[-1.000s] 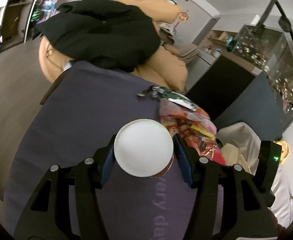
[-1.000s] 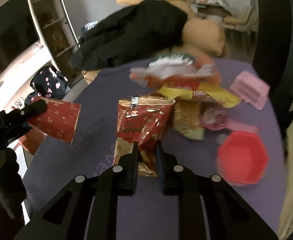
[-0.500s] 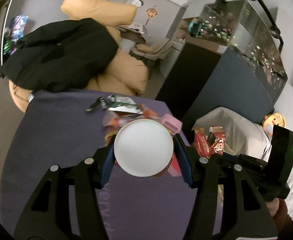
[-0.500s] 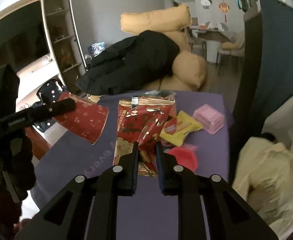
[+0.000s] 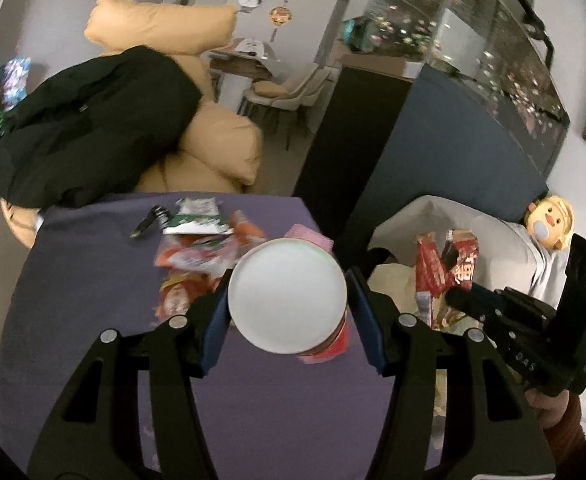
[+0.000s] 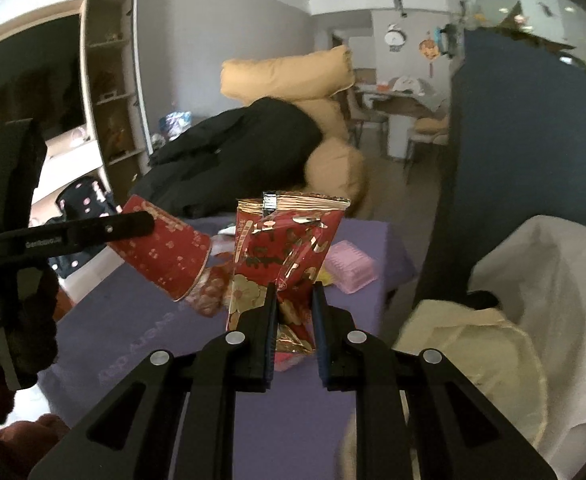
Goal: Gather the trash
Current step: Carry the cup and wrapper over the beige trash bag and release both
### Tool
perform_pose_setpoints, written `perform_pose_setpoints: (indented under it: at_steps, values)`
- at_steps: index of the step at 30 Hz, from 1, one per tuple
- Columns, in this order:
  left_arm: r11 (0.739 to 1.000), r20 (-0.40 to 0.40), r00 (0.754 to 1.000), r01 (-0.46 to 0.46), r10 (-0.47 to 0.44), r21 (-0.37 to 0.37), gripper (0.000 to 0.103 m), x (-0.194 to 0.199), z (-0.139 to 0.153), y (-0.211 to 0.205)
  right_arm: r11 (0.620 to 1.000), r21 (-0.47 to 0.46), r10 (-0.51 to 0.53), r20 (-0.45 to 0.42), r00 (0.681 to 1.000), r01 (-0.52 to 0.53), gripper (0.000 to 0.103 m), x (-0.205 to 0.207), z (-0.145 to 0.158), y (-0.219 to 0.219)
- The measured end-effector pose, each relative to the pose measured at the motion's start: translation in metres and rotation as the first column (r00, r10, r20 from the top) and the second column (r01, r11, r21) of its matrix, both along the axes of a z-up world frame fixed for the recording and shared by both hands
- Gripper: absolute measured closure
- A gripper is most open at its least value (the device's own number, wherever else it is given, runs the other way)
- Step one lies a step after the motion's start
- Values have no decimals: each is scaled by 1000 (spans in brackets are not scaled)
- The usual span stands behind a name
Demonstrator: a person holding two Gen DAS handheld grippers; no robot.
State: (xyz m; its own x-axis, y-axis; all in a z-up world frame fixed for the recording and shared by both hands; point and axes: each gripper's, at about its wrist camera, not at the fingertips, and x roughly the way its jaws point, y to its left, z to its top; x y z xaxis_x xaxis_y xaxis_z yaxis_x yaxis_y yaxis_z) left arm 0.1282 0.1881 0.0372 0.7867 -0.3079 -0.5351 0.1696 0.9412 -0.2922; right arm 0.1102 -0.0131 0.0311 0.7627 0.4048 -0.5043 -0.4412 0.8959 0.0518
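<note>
My left gripper (image 5: 287, 294) is shut on a red paper cup (image 5: 289, 300) whose white base faces the camera; the right wrist view shows that cup (image 6: 165, 248) tilted, held above the purple table (image 6: 197, 364). Pinched upright at its lower end in my shut right gripper (image 6: 295, 300) is a red and gold snack packet (image 6: 289, 240). The same packet (image 5: 445, 268) hangs over a cream trash bag (image 5: 389, 280) at the table's right side. Several loose wrappers (image 5: 197, 248) lie on the table.
A pink box (image 6: 351, 266) sits near the table's far right corner. The cream bag (image 6: 473, 344) lies against a white cloth (image 6: 553, 280). A dark blue cabinet (image 5: 433, 140) with a fish tank stands behind it. A black coat (image 5: 89, 120) covers tan cushions.
Both grippers have risen and swung right with their loads, from over the wrapper pile toward the cream bag. The grips on cup and packet are unchanged.
</note>
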Motion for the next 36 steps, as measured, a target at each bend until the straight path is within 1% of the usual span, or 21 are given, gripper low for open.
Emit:
perform_pose_setpoints:
  at_steps: [6,10,11,13,15,18,22,23,25,26,29,32,34,36]
  values:
    - [993,31,994,107,-108,39,50,14,17,-61,994,1,-113,53,992,113,86,-2,11,-57]
    - [979,38,980,195,-197,50,50,23,20,-107,980,-2,-200,79,977,201,86,-8,13,-96]
    - [973,35,973,226,-228,49,50,27,19,-123,975,-4,-220,85,972,221,86,-10,13,-105]
    - [963,26,963,267,-268,36,50,31,17,-140,964,-12,-265,98,959,267,86,-15,11,-122]
    - [947,1,947,321,-321,5,50,39,10,-162,952,-27,-299,108,948,304,86,-18,8,-136]
    - [925,-57,923,378,-380,-31,50,53,-7,-191,936,-33,-345,109,932,351,86,-22,-1,-158]
    - [902,-144,891,425,-431,-71,50,70,-35,-218,921,-14,-387,78,919,389,86,-21,-14,-180]
    - [894,-174,877,439,-448,-88,50,75,-45,-225,918,-12,-396,68,916,397,86,-20,-19,-185]
    - [888,-212,862,449,-460,-99,50,80,-60,-234,915,-10,-403,51,914,404,86,-17,-26,-190]
    - [888,-234,857,450,-458,-92,50,84,-70,-239,914,-10,-405,46,913,406,86,-17,-30,-192]
    - [893,-287,848,443,-446,-79,50,89,-92,-245,911,-8,-411,29,911,412,86,-14,-37,-194]
    - [894,-319,839,442,-441,-72,50,90,-108,-249,910,-6,-415,18,910,415,86,-13,-42,-196]
    - [896,-316,842,438,-438,-74,50,90,-113,-248,910,-5,-415,10,910,415,86,-11,-45,-196]
    - [892,-290,846,443,-448,-88,41,89,-114,-245,911,-6,-413,2,911,413,86,-10,-48,-195]
